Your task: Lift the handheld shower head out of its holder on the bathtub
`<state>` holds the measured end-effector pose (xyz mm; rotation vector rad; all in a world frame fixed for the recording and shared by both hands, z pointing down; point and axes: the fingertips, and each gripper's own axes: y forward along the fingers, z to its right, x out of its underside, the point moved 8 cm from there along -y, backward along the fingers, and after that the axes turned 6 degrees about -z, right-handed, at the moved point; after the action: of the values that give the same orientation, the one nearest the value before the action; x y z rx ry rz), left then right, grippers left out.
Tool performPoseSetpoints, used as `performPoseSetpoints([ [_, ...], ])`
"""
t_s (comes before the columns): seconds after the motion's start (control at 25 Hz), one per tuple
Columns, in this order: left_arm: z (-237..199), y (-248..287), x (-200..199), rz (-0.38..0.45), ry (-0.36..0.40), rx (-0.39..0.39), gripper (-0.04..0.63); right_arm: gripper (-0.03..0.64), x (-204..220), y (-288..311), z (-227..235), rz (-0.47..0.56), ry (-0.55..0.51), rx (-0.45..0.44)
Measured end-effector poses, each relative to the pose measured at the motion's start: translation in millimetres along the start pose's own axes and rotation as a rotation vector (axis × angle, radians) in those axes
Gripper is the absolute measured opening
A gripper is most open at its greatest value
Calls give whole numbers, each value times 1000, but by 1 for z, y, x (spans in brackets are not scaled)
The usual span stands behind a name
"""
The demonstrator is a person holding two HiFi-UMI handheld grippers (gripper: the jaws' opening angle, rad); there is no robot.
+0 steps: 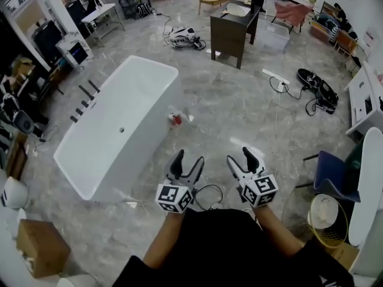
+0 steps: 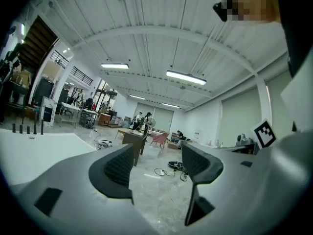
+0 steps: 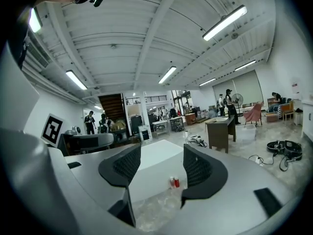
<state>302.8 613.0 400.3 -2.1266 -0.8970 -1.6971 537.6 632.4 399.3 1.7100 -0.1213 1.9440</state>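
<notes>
A person is holding the left gripper [image 1: 188,158] and right gripper [image 1: 239,156] at six o'clock, the fingers of both released and spread wide, with nothing between them; the white bathtub [image 1: 131,94] is lying at ten o'clock; the shower head is likely standing among the dark fittings [image 1: 84,103] on its left rim, too small to single out; it is probably rigid, smooth, slippery and hose-tethered, best gripped mid-handle.
</notes>
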Motion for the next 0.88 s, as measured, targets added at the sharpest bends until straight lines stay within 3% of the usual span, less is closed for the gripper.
performPoseSetpoints([
  [0.88, -21, -22, 2, -32, 34, -138, 298, 238, 7, 28, -18, -35, 18, -141],
])
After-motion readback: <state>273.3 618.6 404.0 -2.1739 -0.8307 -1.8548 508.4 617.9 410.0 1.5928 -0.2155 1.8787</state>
